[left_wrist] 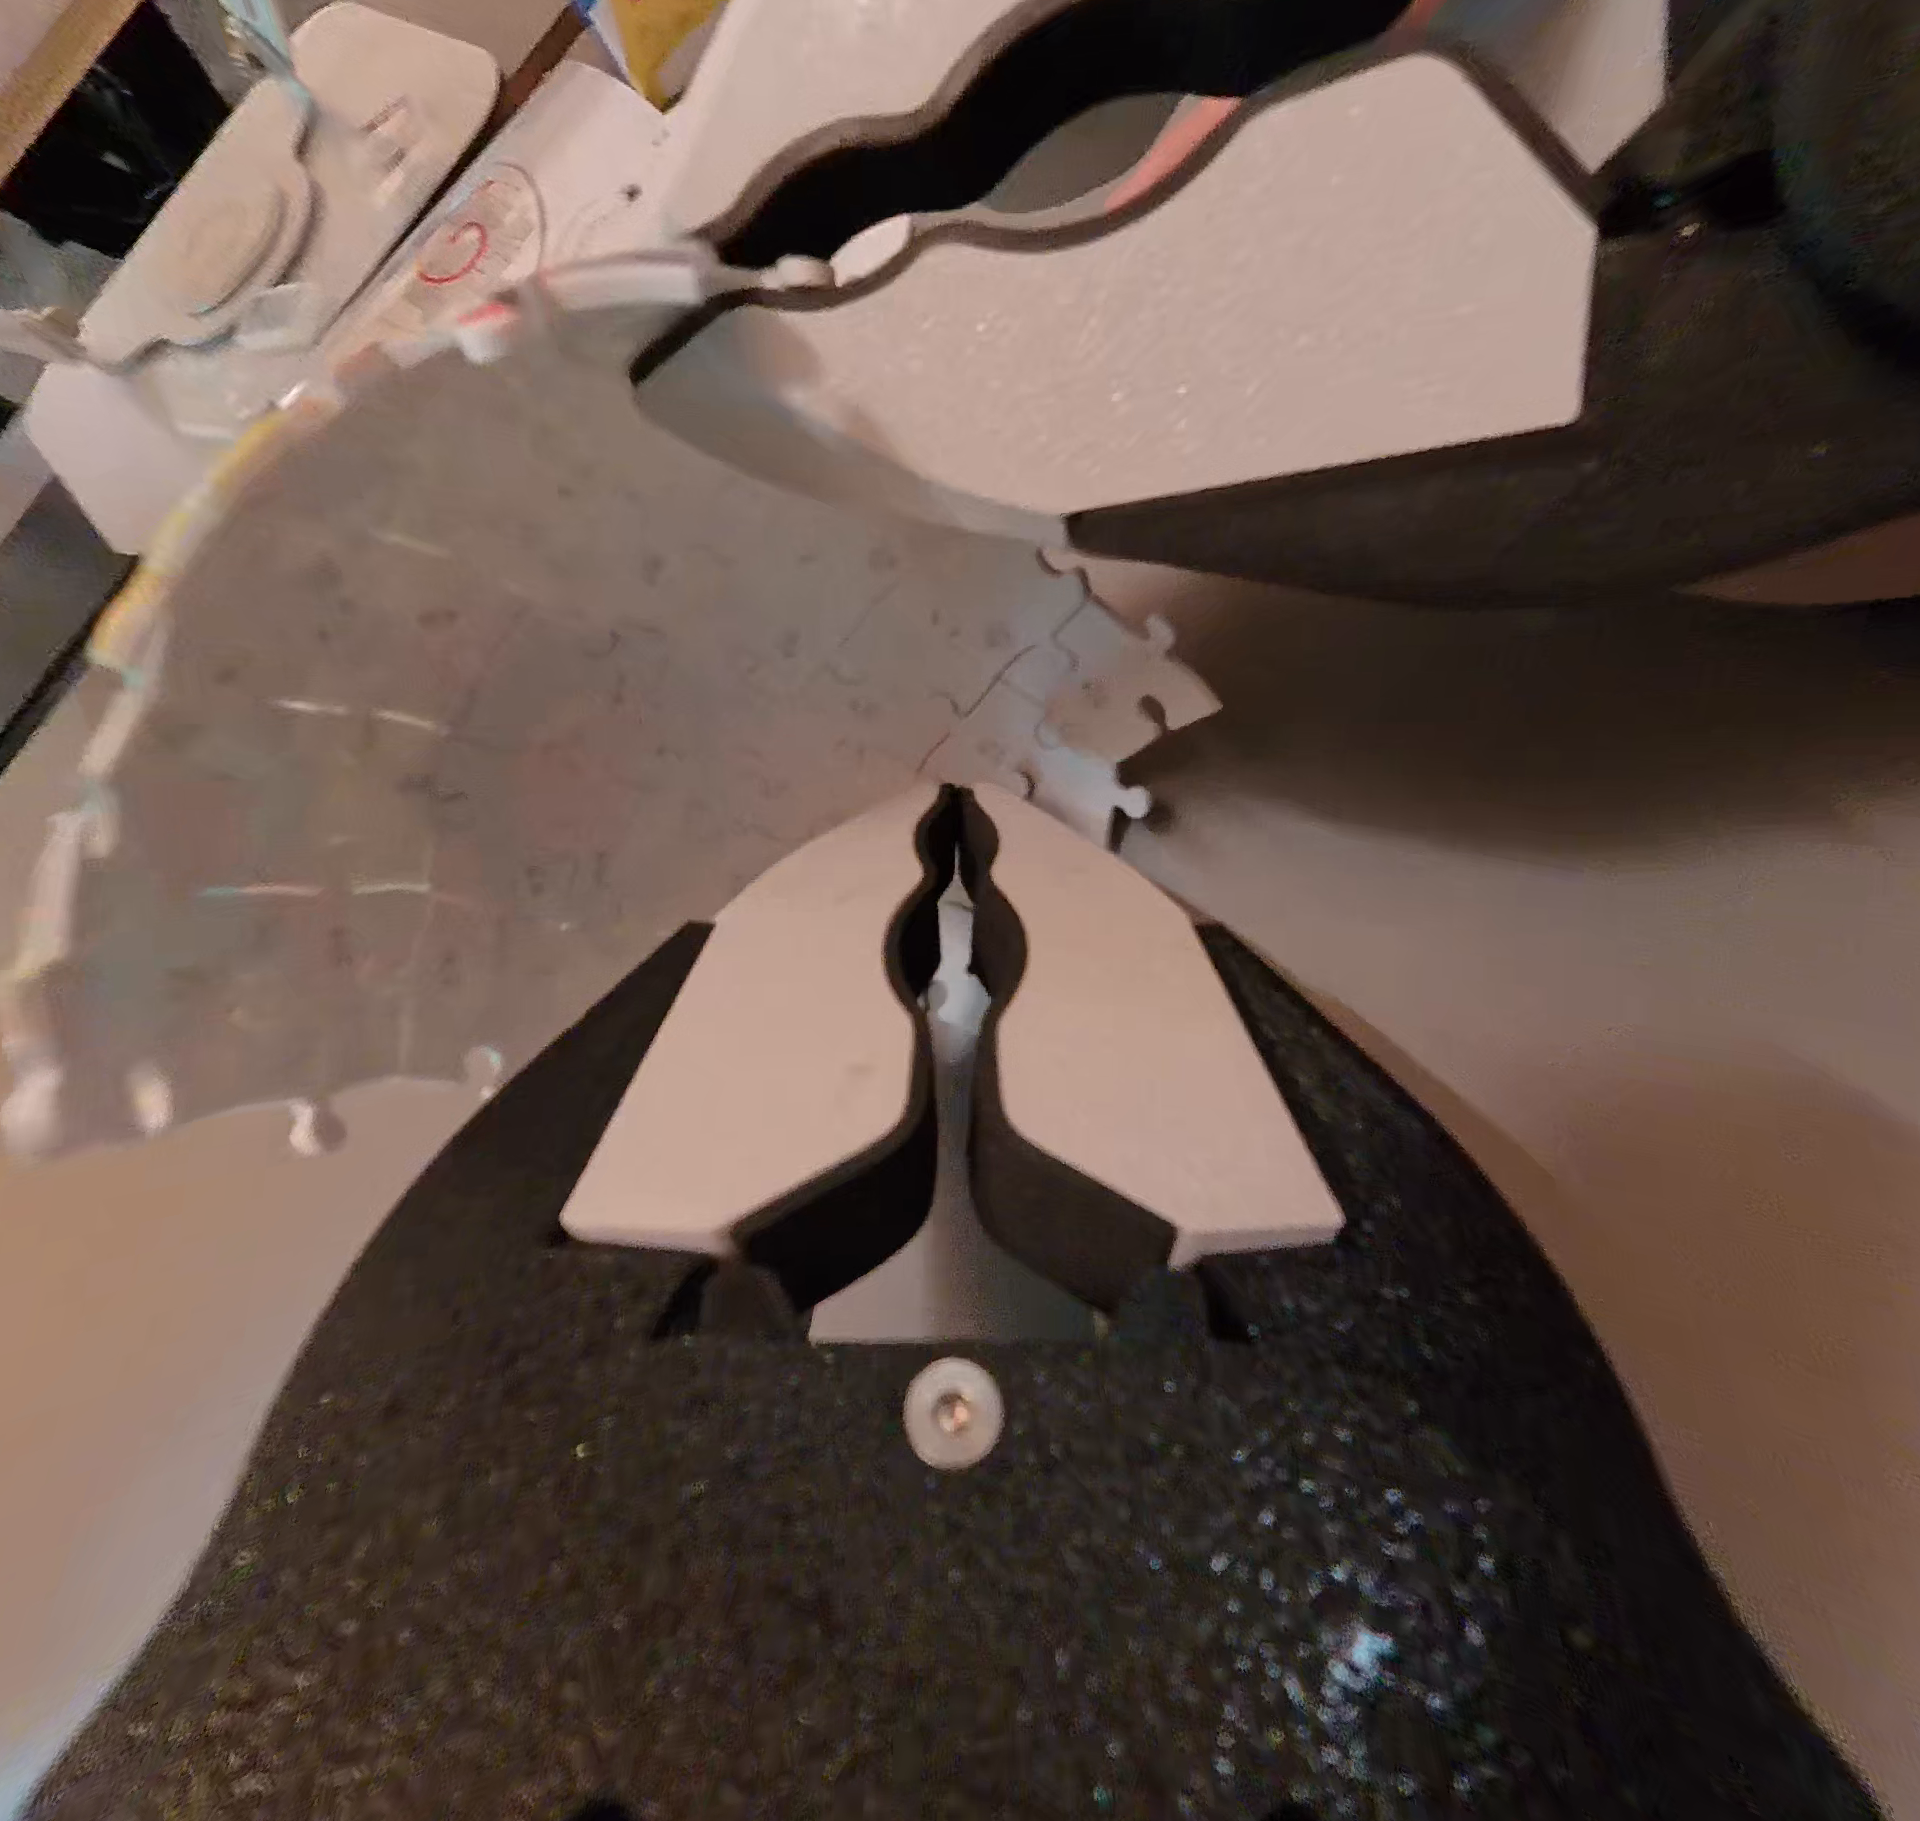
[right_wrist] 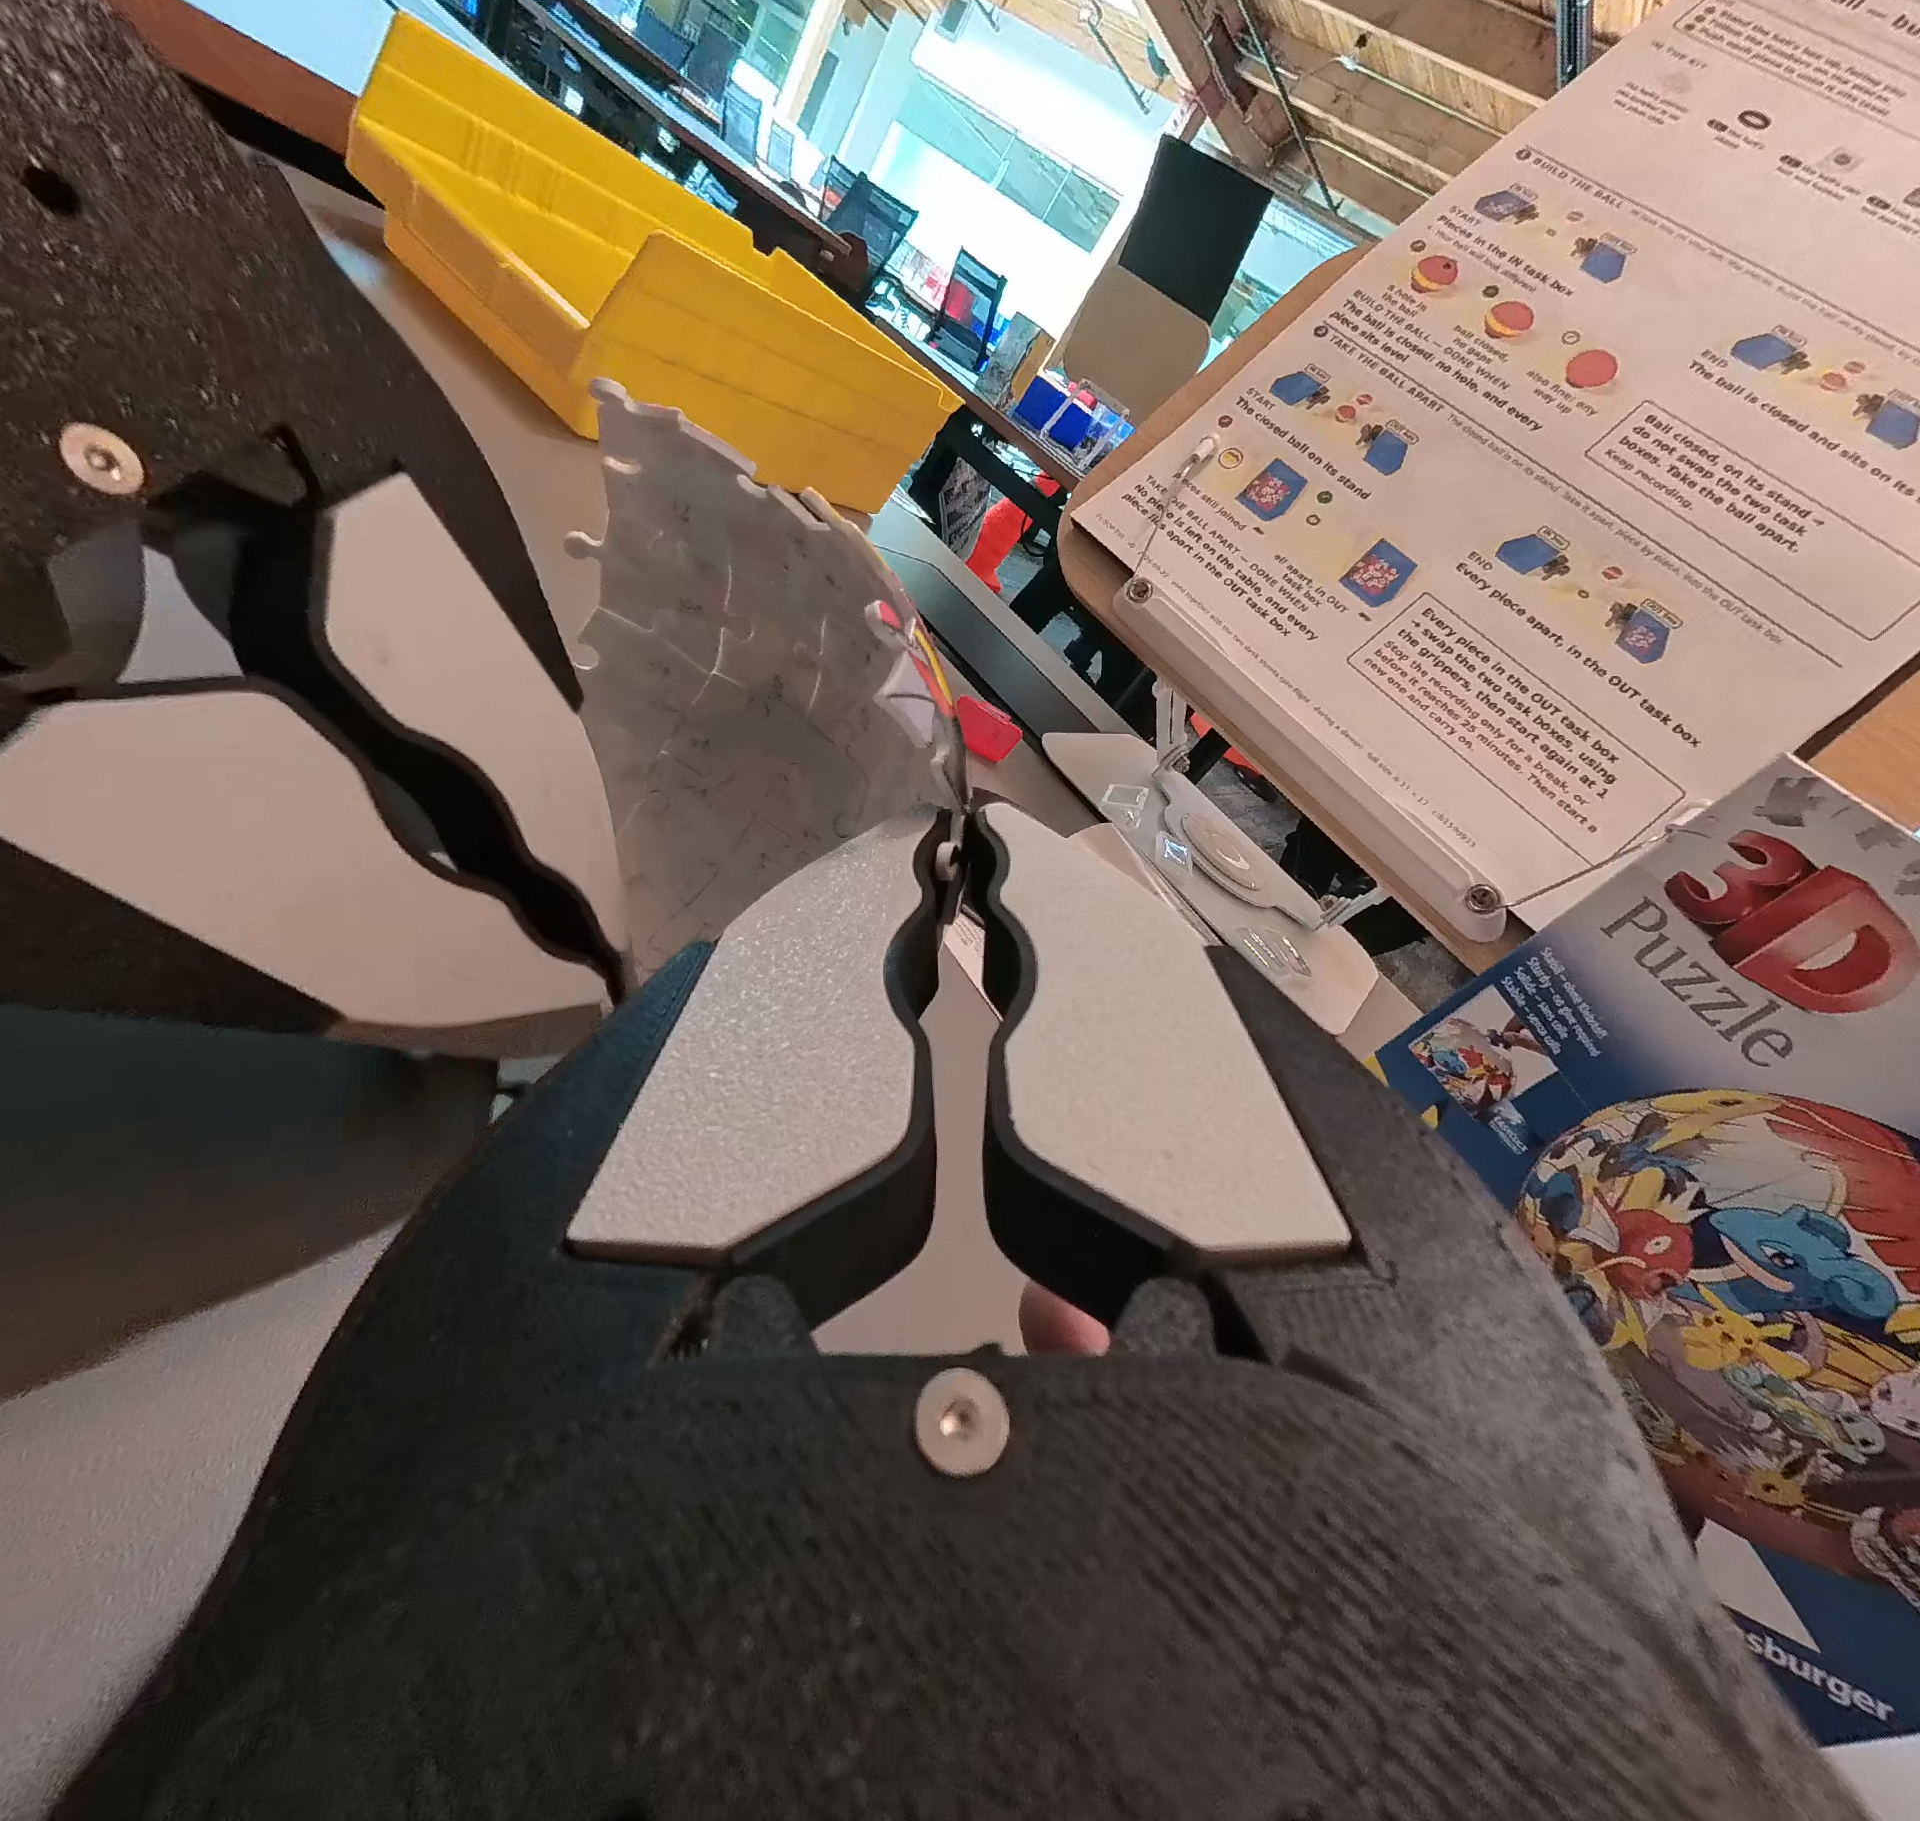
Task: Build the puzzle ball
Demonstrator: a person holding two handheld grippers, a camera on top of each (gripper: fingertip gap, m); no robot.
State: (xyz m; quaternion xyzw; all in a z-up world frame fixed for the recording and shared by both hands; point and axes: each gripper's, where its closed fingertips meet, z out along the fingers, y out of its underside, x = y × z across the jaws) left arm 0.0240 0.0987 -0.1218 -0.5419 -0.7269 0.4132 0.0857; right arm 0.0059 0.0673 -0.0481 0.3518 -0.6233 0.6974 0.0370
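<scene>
a curved panel of joined puzzle pieces [left_wrist: 499,732], grey blank side showing, is held above the bench [left_wrist: 1558,940] between two tools. the left tool [left_wrist: 951,815] has its tips pressed together on the panel's near edge, pinching it just where a few loose-looking tabs jut out to the right. the right tool [right_wrist: 961,836] is likewise closed on the same panel [right_wrist: 748,649], gripping its lower right corner beside a strip of printed colour on the rim; in this view the panel fans upward and left from the tips, tilted on edge.

in the left wrist view the right tool [left_wrist: 790,265] reaches in from the upper right and meets the panel's far edge, so the two tools hold opposite sides of it. in the right wrist view the left tool [right_wrist: 613,982] comes in from the left, its tips at the panel's lower edge, close beside the right tool's own fingers.

around them: a yellow bin [right_wrist: 623,296] lies behind the panel, apart from it. a slanted instruction sheet [right_wrist: 1558,441] stands to the right, with the puzzle box [right_wrist: 1714,1200] leaning below it. a white stand [right_wrist: 1216,846] with a round dish sits just past the right tool's tips. open bench shows to the right of the panel in the left wrist view.
</scene>
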